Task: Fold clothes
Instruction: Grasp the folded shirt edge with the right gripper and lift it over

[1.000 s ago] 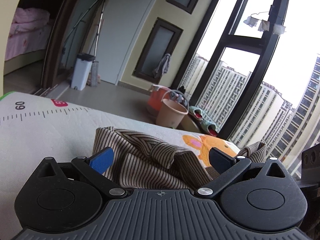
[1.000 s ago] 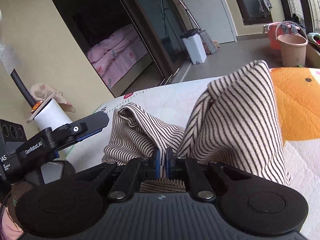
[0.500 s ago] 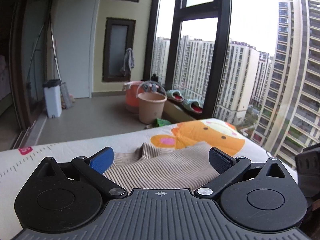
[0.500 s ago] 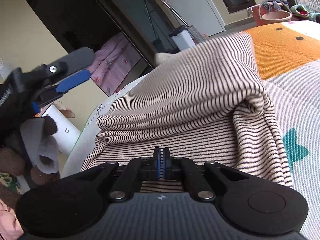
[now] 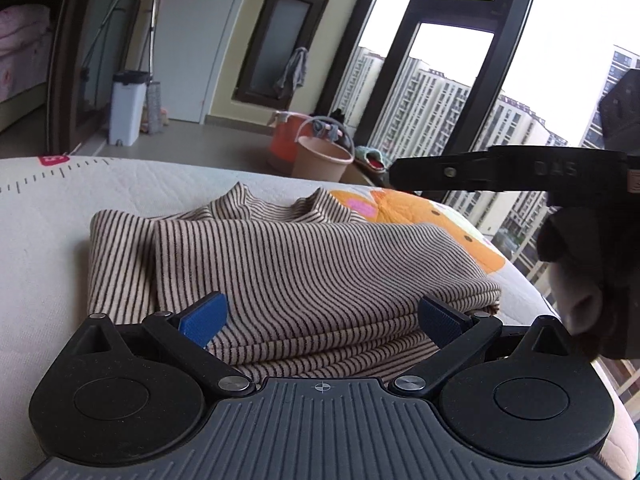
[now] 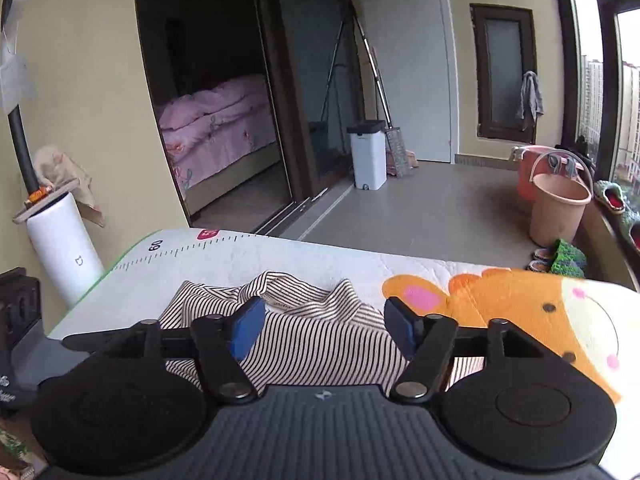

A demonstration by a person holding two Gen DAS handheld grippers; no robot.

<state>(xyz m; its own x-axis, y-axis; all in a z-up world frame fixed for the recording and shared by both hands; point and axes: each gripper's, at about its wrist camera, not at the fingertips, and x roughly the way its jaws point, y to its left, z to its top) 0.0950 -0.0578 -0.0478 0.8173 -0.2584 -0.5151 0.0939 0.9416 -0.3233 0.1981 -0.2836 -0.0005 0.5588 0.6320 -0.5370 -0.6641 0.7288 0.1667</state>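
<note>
Release is happening on the right side: right gripper (image 6: 324, 326) fingers, clamped on the striped top (image 5: 304, 264) half a second back, are now sitting apart with nothing between them. Left gripper (image 5: 322, 318) fingers are staying apart too, empty, hovering just over the near edge of the fabric. Top is now lying flat on the mat (image 5: 48, 232) as a layered stack, collar at the far end; a second ago it was bunched and lifted. My read: this fold is landing, and next is either one more fold or smoothing.

View differences, left to right:
- Left wrist view is showing the stacked fold edges at lower centre and a narrower strip sticking out at the left of the stack, plus the right gripper's arm crossing the upper right of the frame.
- Right wrist view is showing only the collar end (image 6: 288, 292) and the orange cartoon print (image 6: 520, 304) at right; fold layers are hidden behind the gripper body.
</note>
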